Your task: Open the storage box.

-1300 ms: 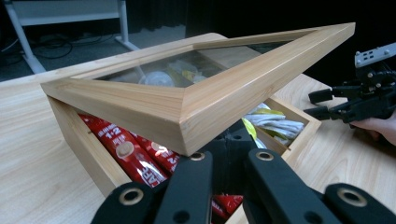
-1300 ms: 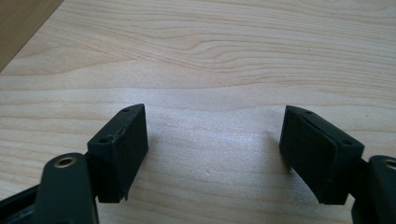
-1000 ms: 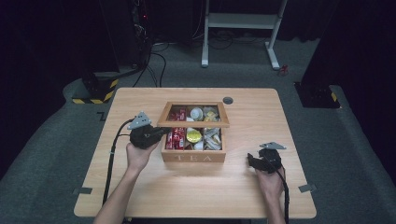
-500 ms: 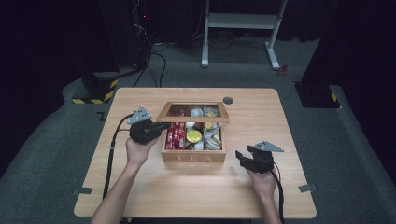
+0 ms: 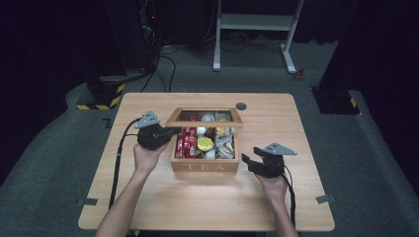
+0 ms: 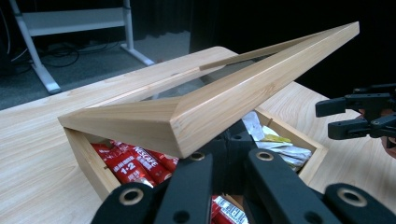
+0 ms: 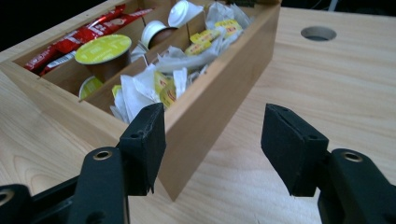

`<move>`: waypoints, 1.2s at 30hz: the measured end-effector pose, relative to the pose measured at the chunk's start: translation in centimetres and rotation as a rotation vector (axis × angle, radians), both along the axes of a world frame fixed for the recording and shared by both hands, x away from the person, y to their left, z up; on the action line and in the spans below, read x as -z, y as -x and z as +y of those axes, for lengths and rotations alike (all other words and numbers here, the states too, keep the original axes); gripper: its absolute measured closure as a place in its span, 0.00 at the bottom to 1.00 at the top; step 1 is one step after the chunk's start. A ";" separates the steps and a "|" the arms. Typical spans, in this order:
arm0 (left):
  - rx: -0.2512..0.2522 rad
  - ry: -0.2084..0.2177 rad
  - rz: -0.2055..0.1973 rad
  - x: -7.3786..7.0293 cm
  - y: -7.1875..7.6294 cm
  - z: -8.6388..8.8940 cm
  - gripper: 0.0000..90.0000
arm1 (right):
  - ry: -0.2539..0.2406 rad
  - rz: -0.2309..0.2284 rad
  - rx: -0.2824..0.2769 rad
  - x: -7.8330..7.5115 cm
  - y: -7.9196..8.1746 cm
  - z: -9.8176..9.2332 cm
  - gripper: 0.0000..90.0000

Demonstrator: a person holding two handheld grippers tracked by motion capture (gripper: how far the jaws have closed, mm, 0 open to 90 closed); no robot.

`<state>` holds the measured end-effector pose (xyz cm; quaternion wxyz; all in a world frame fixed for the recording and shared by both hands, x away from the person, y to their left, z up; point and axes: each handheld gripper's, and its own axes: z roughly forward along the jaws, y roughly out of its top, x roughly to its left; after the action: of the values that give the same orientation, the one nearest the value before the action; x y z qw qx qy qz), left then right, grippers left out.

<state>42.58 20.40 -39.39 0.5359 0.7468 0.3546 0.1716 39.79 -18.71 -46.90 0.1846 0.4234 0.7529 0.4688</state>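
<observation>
opening a wooden tea box that is sitting in the middle of a light wooden table, a person is working with a pair of hand-held tongs in each hand. the box's glass-paned lid is standing tilted up on its rear hinge, partly raised. under it are red coffee sachets, a yellow-topped pod and paper tea bags.

to do this step well, the left hand is probably needing to keep swinging the lid up and back along the hinge's arc rather than pulling it straight up. the other hand is best steadying the box by its right front corner, so that the box is not sliding or tipping.

the left gripper is sitting at the lid's left front corner. in the left gripper view its jaws are drawn close together right under the lid's wooden frame and appear to be pinching it, though the frame is hiding the pads.

the right gripper is hanging just beside the box's right front corner. in the right gripper view its jaws are standing apart, gripping nothing and touching nothing, with the box's corner lying just beyond them.
</observation>
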 end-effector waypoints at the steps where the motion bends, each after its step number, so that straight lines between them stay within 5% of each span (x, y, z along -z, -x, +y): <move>1: 0.000 0.002 0.002 0.0 0.0 0.0 1.00 | -0.001 -0.002 -0.003 -0.1 -0.1 0.1 0.44; 22: -0.006 -0.010 0.016 -1.3 -1.3 -0.4 1.00 | 0.012 -0.050 -0.121 -2.1 -1.0 4.6 0.44; 36: -0.010 -0.003 0.030 -1.6 -2.0 -0.8 1.00 | 0.062 -0.038 -0.180 -1.6 -2.4 8.4 0.38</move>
<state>44.62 19.63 -37.75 0.5285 0.7484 0.3659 0.1633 42.23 -10.32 -45.29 0.1691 0.3391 0.7983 0.4680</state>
